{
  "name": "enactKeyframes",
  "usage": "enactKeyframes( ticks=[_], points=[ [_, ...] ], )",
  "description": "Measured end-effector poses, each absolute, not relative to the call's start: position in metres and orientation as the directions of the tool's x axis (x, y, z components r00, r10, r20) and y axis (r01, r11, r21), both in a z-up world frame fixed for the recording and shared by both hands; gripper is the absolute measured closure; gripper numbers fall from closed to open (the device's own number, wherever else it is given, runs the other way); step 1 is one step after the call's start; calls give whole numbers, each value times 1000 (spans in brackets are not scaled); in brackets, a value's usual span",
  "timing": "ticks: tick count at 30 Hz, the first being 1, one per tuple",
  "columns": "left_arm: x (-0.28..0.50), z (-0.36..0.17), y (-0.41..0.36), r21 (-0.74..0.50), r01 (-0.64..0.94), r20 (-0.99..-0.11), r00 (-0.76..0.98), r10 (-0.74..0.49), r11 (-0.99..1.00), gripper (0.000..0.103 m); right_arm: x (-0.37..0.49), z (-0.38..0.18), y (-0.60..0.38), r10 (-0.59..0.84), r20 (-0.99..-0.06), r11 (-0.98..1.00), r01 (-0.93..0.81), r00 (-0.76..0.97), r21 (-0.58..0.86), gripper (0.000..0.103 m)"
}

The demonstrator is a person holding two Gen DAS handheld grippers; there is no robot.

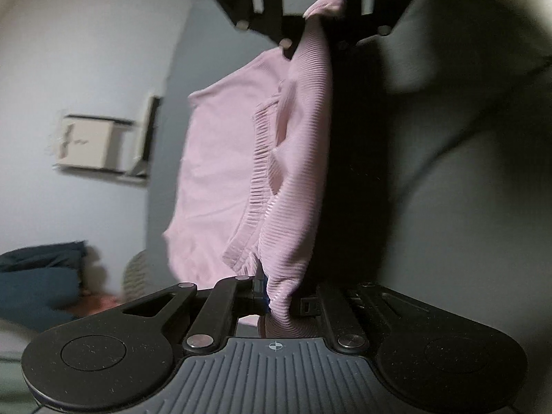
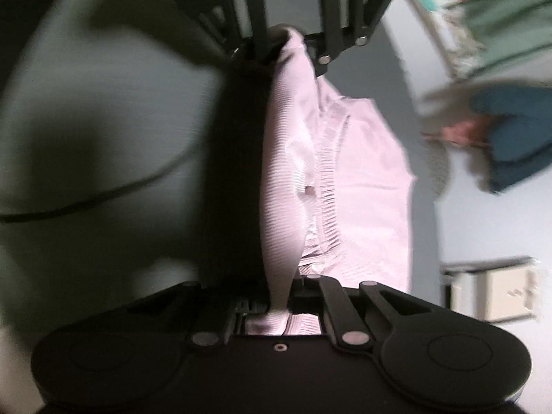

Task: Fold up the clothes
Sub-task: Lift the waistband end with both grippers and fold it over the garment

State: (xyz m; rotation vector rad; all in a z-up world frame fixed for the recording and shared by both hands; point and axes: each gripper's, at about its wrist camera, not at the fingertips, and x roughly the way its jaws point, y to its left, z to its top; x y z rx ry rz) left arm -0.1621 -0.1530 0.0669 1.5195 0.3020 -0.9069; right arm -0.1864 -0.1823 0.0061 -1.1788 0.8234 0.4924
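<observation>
Left gripper (image 1: 276,305) jaws clamp a bunched ribbed edge of the pink garment (image 1: 220,176); right gripper (image 2: 281,305) jaws clamp the other end of that edge. The garment hangs in the air, stretched between the two, with no surface seen under it. Judgement: keep the span taut and level so the ribbed hem (image 1: 255,186) lies straight before lowering. Beyond, a pale wall with a beige box (image 1: 89,145); a blue bundle (image 1: 38,286) lies well apart, so there seems room to swing.
</observation>
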Motion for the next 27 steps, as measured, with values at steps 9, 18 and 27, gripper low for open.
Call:
enactKeyframes(
  ticks=[9, 18, 27],
  points=[
    [-185, 118, -144, 441, 860, -883, 363, -298, -258, 96, -209, 60, -199, 150, -928, 351, -896, 341, -272, 95],
    [-66, 158, -180, 146, 946, -973, 85, -215, -289, 96, -95, 99, -271, 386, -914, 542, -832, 123, 117, 95],
    [24, 133, -231, 111, 966, -981, 69, -181, -235, 96, -2, 71, -335, 436, -897, 658, -706, 76, 260, 95]
  ],
)
